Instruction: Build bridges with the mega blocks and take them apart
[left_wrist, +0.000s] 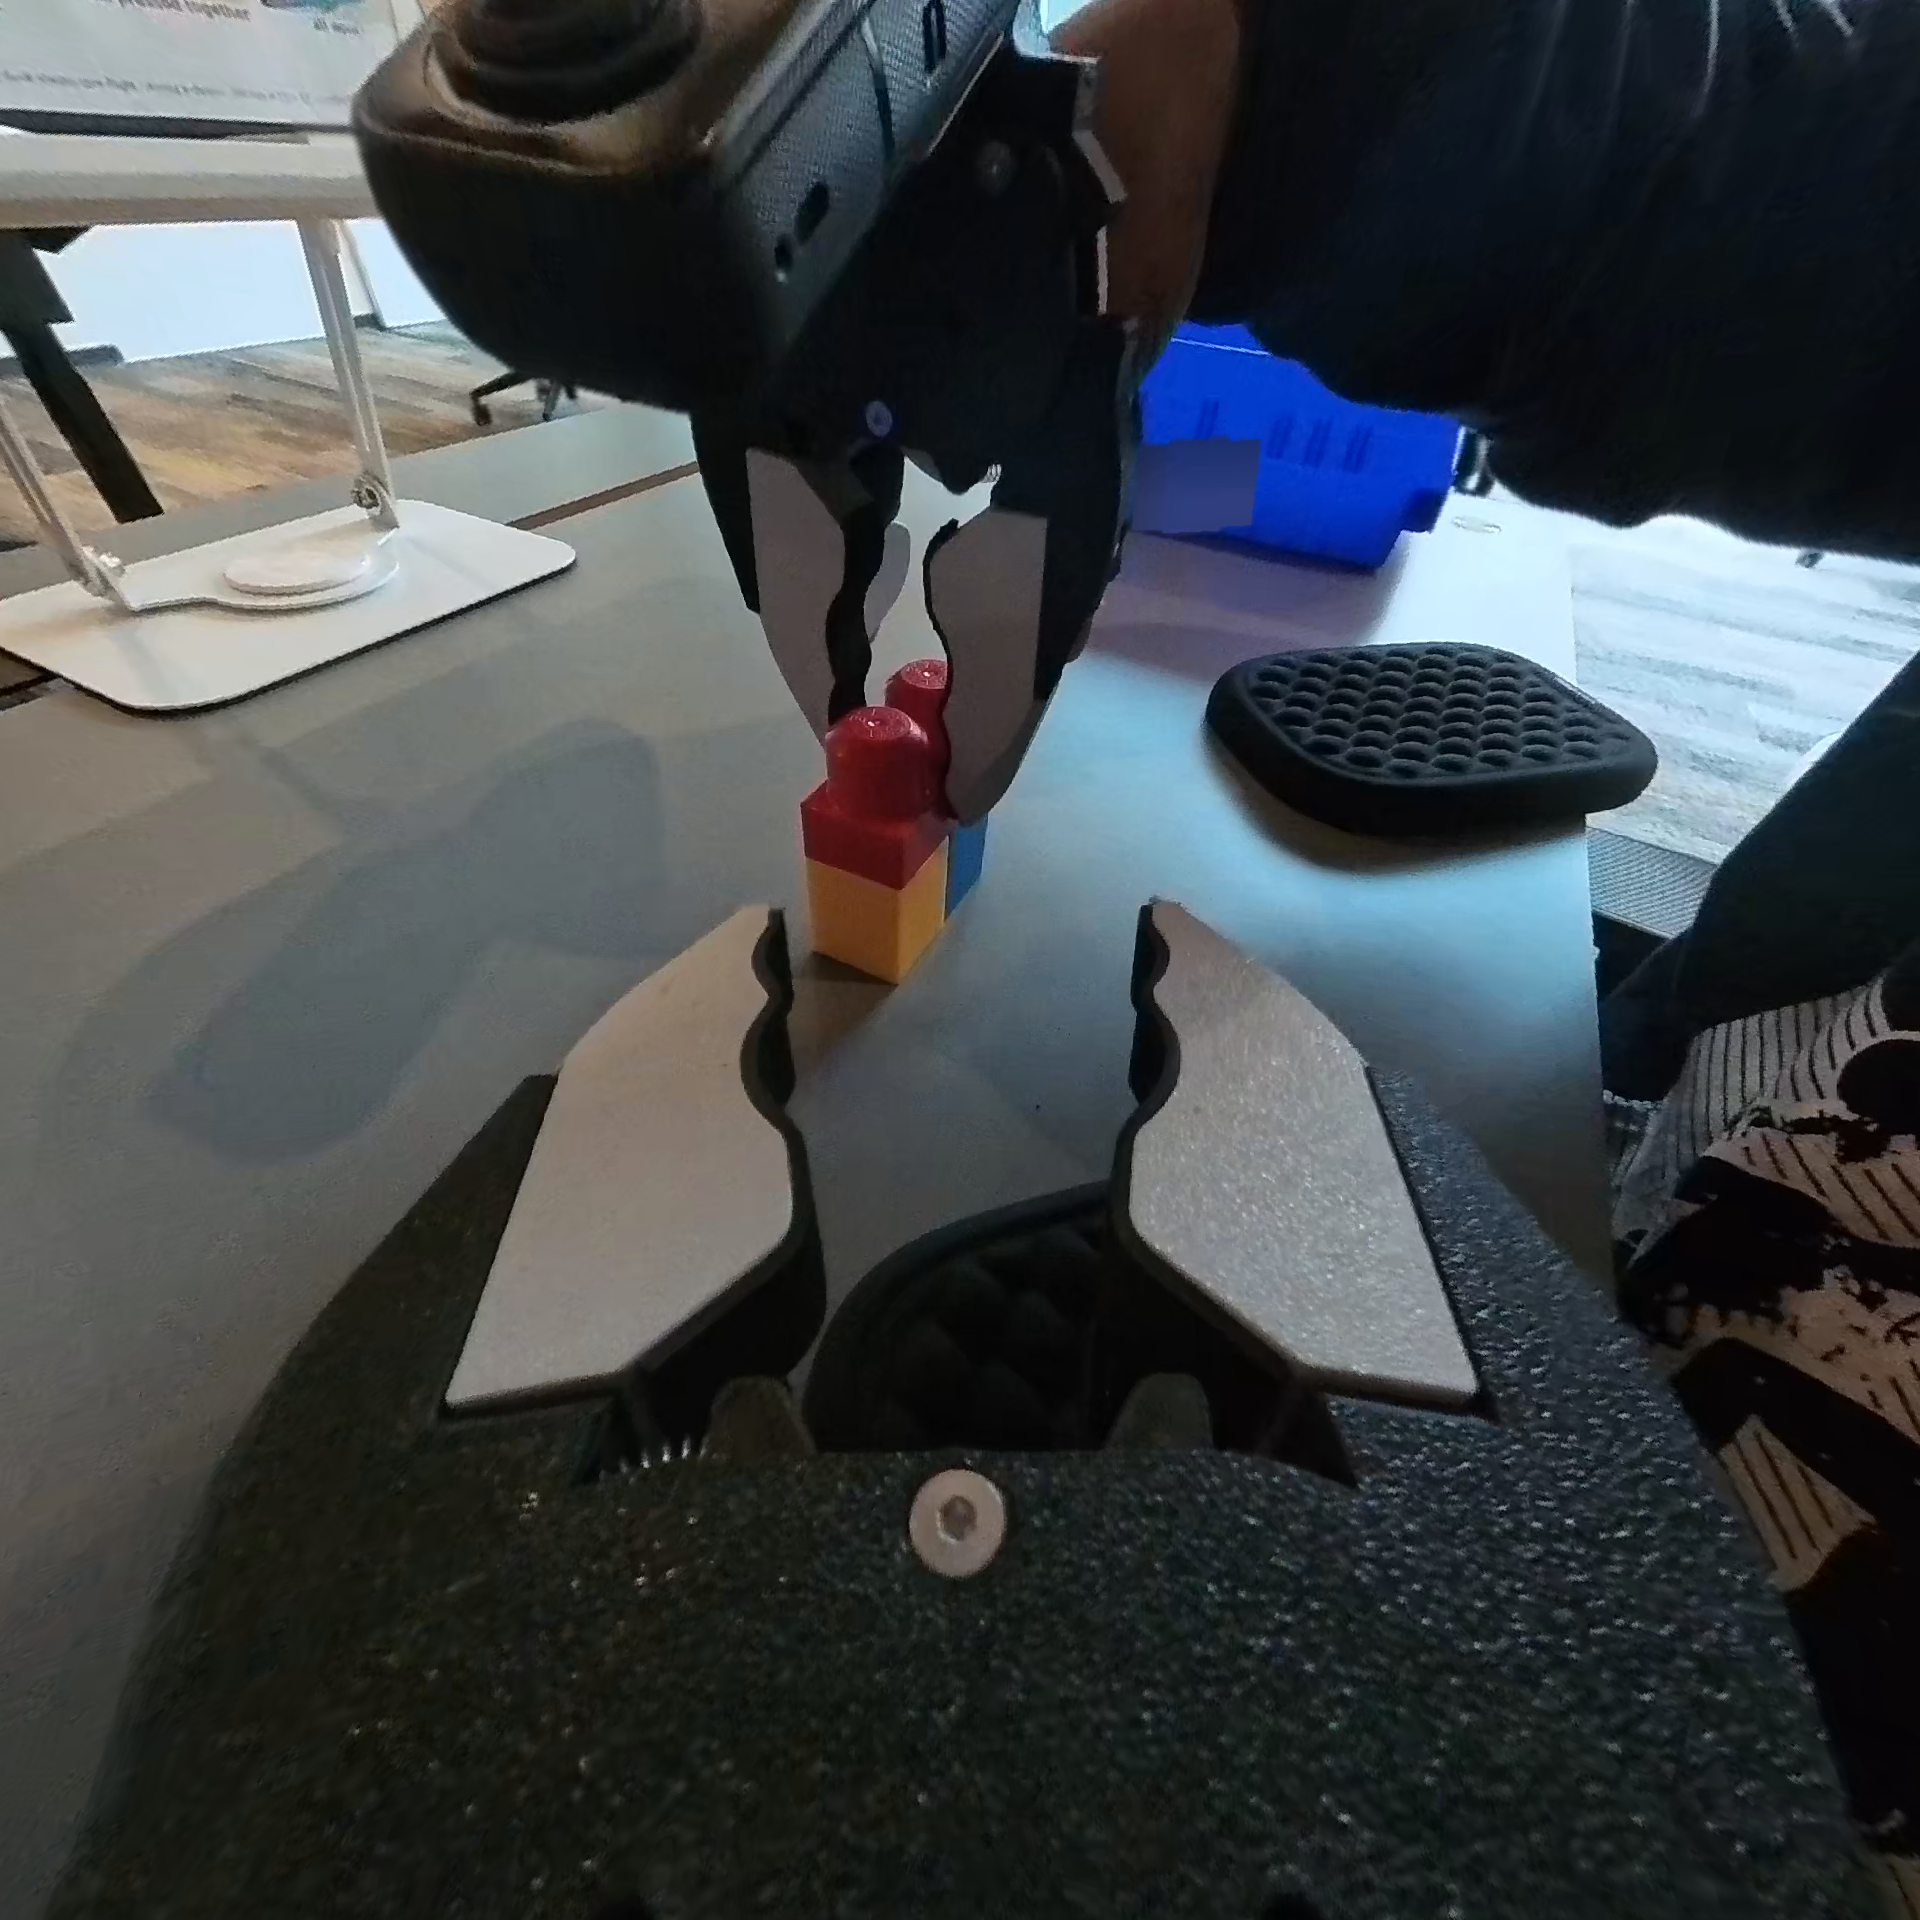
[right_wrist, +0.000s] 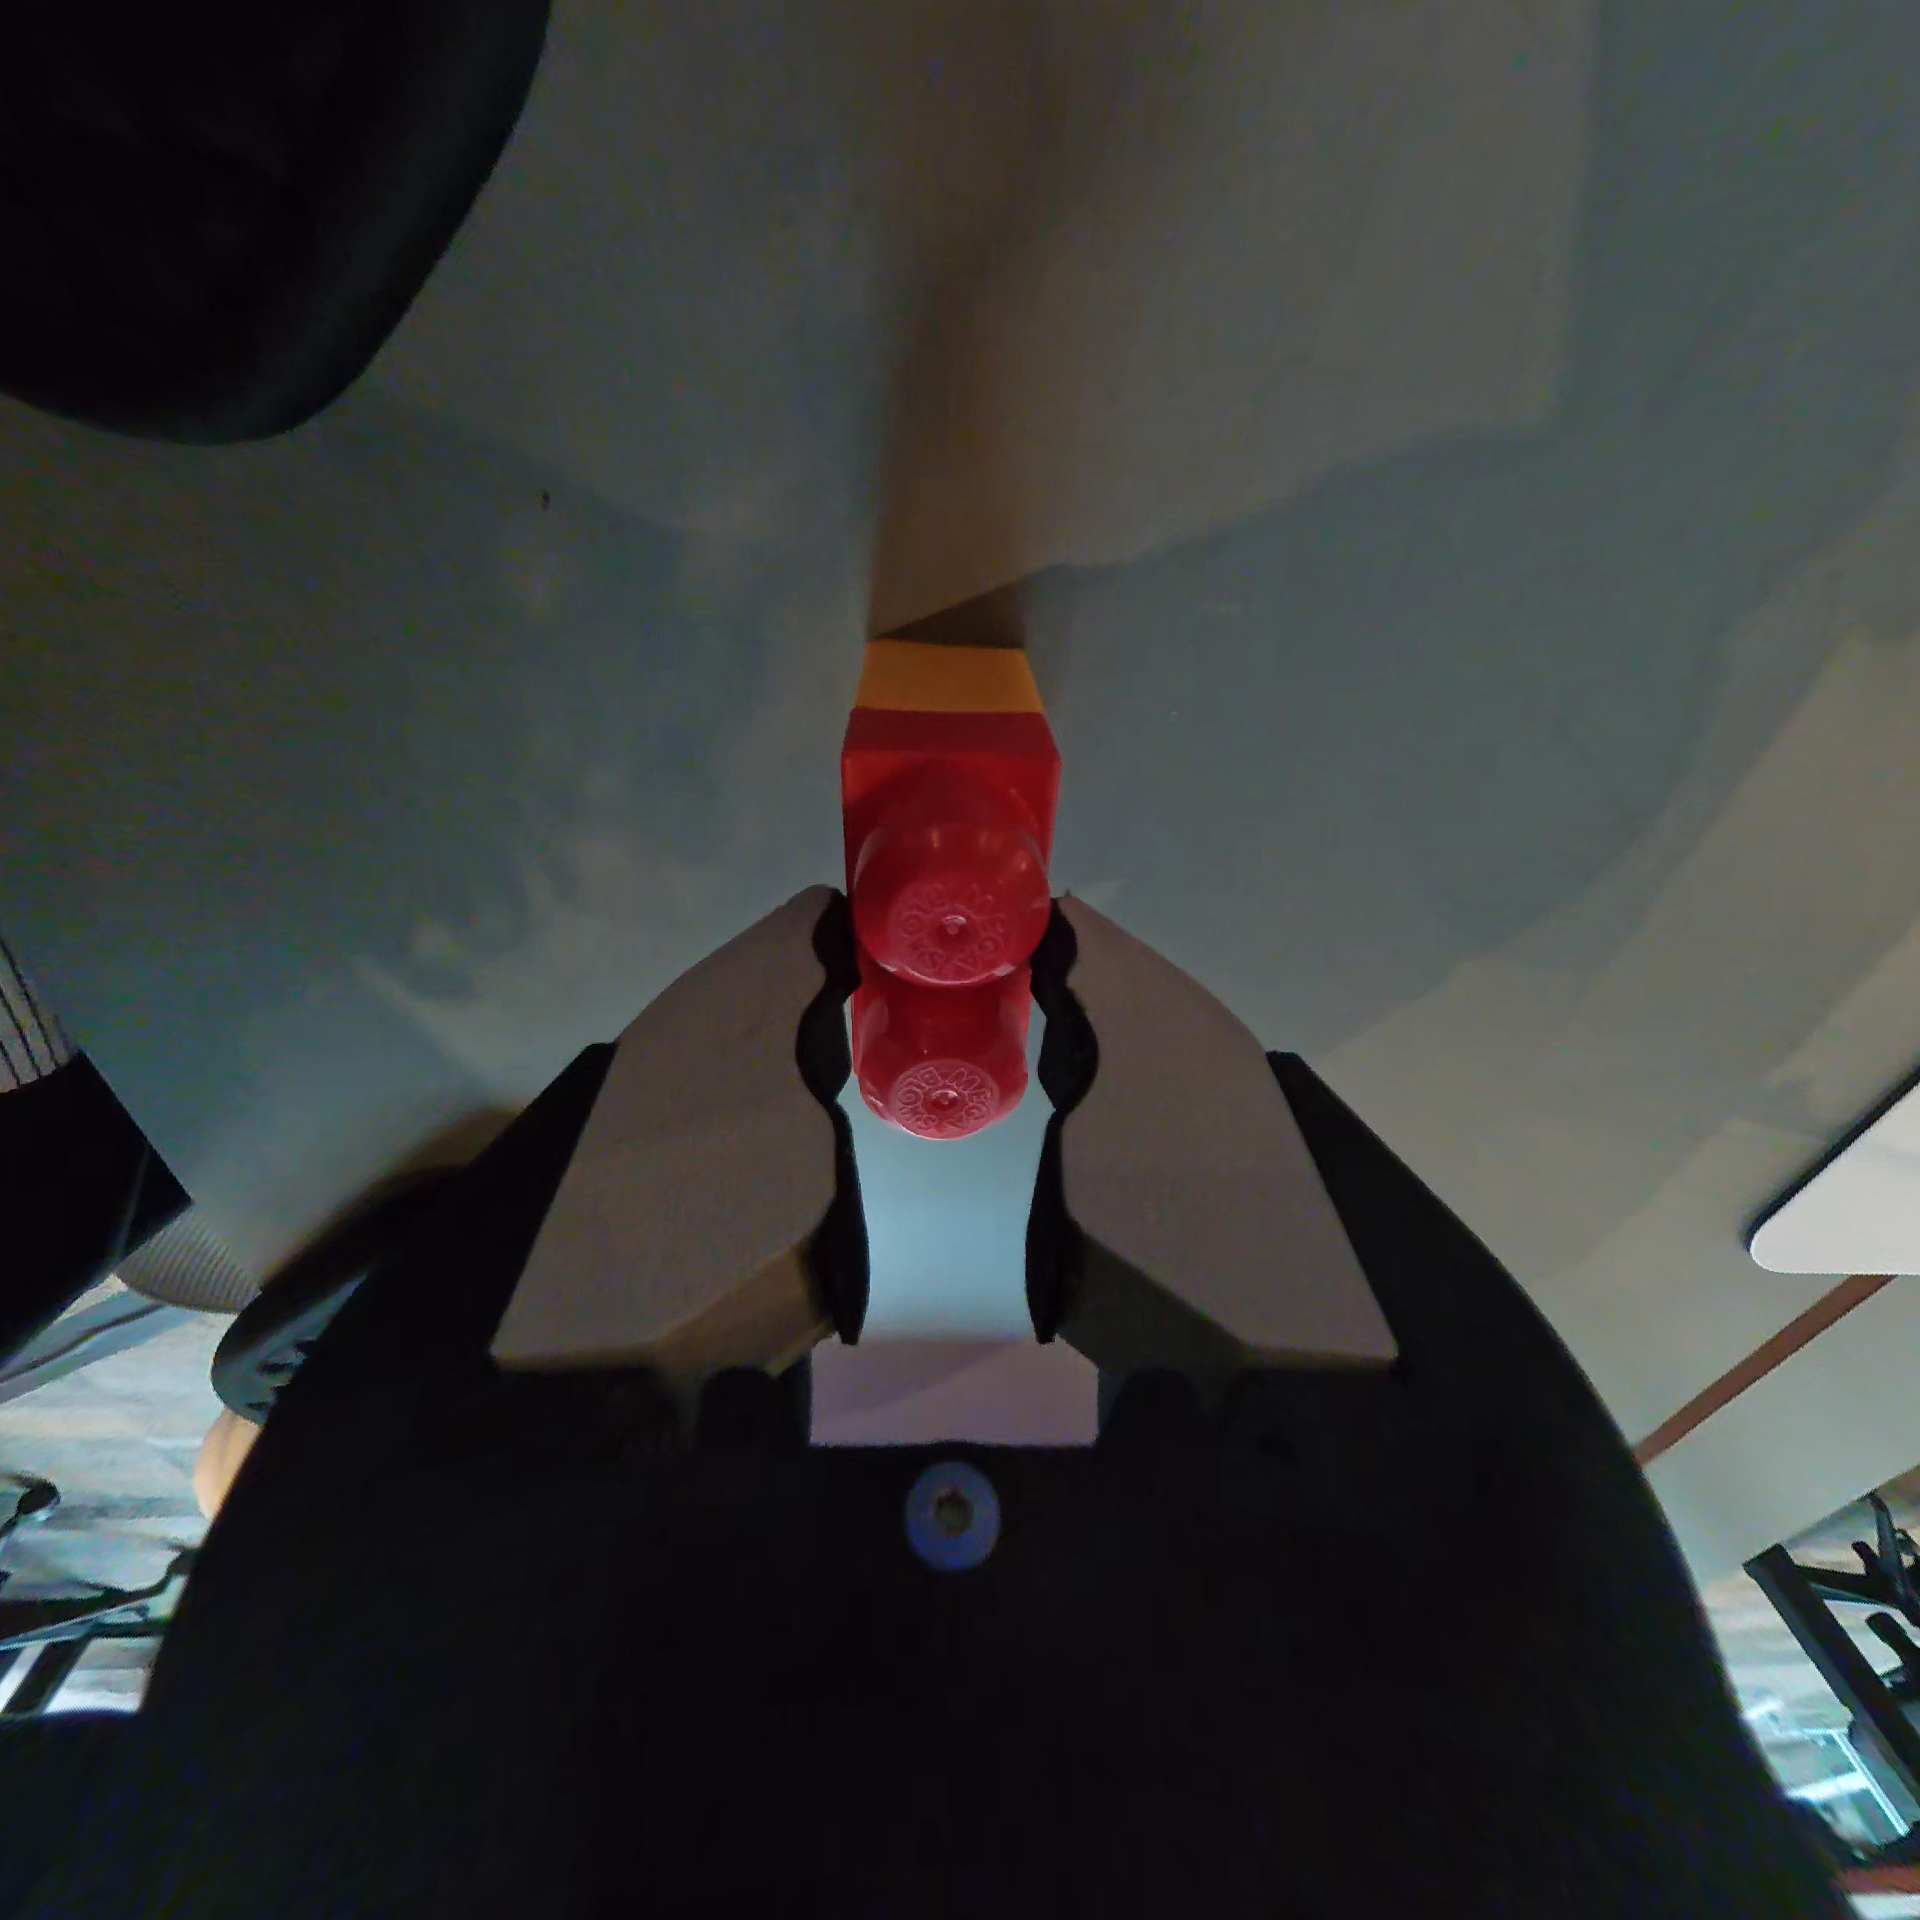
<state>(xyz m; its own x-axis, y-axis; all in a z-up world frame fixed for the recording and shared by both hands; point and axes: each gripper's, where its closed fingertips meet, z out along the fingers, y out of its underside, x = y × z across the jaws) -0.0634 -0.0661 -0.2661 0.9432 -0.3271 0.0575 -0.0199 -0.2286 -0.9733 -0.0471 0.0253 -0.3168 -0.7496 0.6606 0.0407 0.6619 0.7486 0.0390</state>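
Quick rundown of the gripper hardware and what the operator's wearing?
Both grippers match: the left gripper has a textured black body, one silver hex screw at centre, and two flat grey fingers edged with wavy black pads. The right gripper has the same grey fingers, black pads and centre screw. Its back carries a black dome-shaped camera housing. No cables show. The operator wears a black sleeve.

Raised lettering rings the tops of both studs of the red block (right_wrist: 948, 831). Behind the white stand (left_wrist: 312, 582), a printed sheet (left_wrist: 197, 52) carries lines of text, too blurred to read.
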